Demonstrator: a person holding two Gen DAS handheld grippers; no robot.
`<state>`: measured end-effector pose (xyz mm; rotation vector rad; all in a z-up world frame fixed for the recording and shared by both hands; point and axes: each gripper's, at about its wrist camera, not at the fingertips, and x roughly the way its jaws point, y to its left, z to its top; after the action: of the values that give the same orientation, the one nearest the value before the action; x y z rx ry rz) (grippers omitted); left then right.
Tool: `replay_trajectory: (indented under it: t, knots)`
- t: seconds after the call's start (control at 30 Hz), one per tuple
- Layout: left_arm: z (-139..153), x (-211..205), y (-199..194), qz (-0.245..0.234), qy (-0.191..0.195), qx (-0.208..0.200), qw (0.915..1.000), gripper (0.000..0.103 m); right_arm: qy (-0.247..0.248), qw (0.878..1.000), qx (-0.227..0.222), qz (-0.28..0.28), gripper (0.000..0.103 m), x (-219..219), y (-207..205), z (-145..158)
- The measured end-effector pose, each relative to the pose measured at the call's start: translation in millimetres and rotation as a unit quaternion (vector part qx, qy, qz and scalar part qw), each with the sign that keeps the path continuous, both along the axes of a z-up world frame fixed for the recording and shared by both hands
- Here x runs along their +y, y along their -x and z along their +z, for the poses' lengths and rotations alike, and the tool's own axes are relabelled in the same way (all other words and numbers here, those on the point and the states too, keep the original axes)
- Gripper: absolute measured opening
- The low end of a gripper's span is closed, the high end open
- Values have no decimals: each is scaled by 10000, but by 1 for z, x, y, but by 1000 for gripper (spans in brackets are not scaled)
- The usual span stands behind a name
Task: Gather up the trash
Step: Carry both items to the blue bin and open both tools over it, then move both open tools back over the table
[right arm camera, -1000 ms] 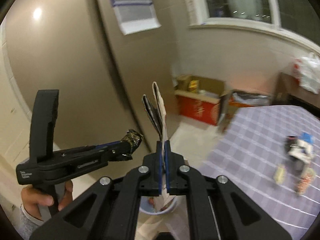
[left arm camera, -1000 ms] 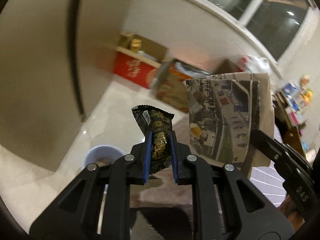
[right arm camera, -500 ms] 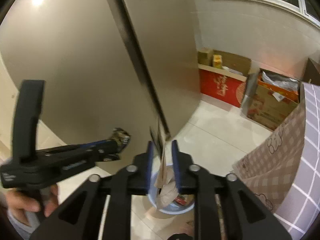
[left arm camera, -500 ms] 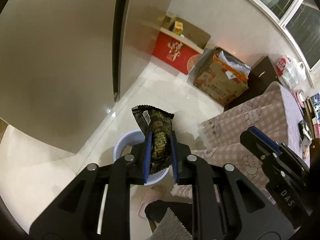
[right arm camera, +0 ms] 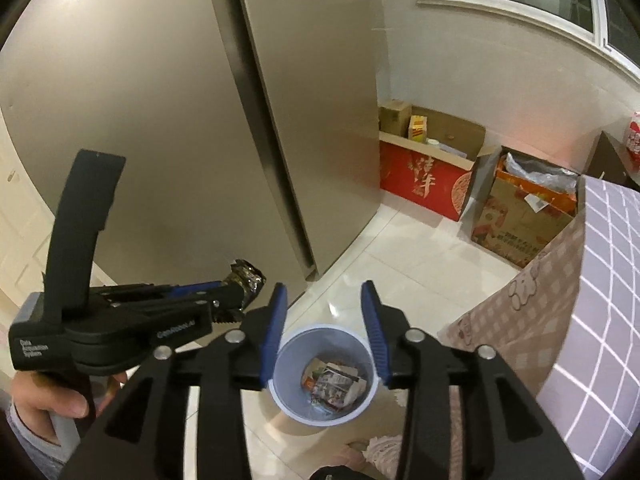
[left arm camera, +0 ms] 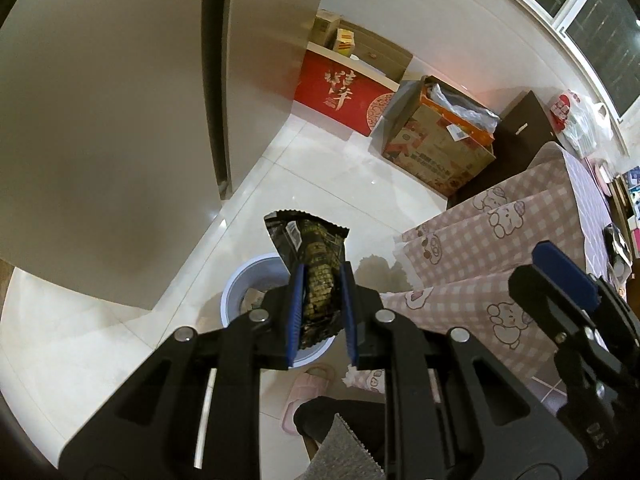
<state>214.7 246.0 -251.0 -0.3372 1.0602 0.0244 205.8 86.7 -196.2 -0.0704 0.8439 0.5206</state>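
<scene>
The left tongs [left arm camera: 320,312] are clamped on a dark snack wrapper [left arm camera: 316,268], held upright directly above the bin [right arm camera: 323,376] on the floor. The right tongs [right arm camera: 324,336] are opening, empty, also over the bin; paper scraps [right arm camera: 334,386] lie inside.

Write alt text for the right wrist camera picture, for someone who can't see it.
The right gripper hangs over a pale blue trash bin on the tile floor, its jaws opening with nothing between them; printed paper lies inside the bin. To its left, the left gripper clamps a dark snack wrapper beside a tall fridge.
</scene>
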Motion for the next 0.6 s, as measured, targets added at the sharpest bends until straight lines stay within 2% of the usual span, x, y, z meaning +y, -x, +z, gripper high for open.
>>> replay_trajectory:
  t: [0.27, 0.3, 0.33, 0.37, 0.43, 0.6]
  knots:
    - [10, -8, -6, -9, -96, -74, 9999, 21, -163, 9997, -147, -140, 45, -17, 4, 18]
    - [12, -8, -6, 25, -62, -98, 9999, 28, -180, 9996, -157, -156, 46, -20, 4, 20]
    - [13, -7, -7, 57, -46, -96, 9999, 41, -191, 9995, -164, -175, 46, -21, 3, 20]
    - [15, -7, -6, 164, -88, -101, 9998, 72, -203, 9994, -176, -202, 46, -24, 2, 21]
    - [22, -8, -2, 313, -258, -248, 9989, 75, -218, 9993, -182, -245, 46, -29, 1, 23]
    - [34, -19, 2, 235, -365, -309, 9986, 75, -277, 9989, -179, -339, 46, -41, 0, 25]
